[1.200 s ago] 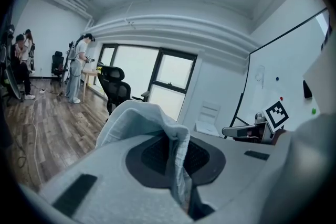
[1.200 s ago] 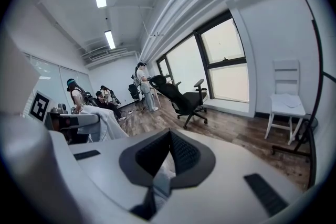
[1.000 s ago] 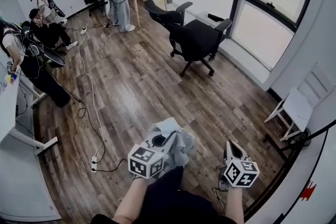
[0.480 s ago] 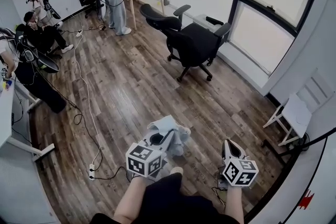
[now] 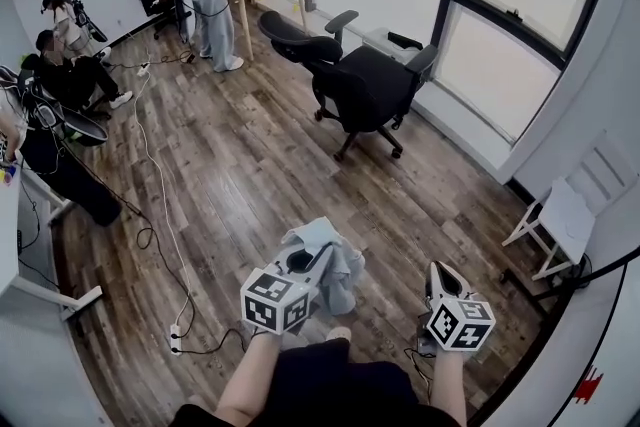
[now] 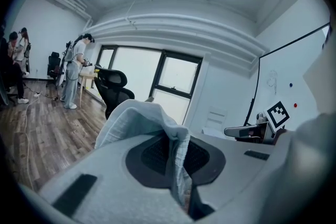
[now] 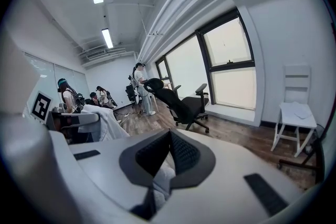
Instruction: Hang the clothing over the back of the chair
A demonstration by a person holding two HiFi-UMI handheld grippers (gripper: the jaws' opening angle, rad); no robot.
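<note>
At the left tool (image 5: 318, 265), clamped pale clothing (image 5: 322, 237); black chair (image 5: 365, 87) well apart.

I find no legible text, label, brand or number; the square markers (image 5: 272, 301) on the cubes carry patterns only.

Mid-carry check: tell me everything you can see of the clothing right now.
The clothing is a pale blue-grey woven garment, bunched into a soft, crumpled bundle. A fold is pinched between the shut jaws of the left gripper; the rest humps over the jaw tips and droops beside them. It hangs above the wood floor, well short of the black office chair. Its type cannot be told.
</note>
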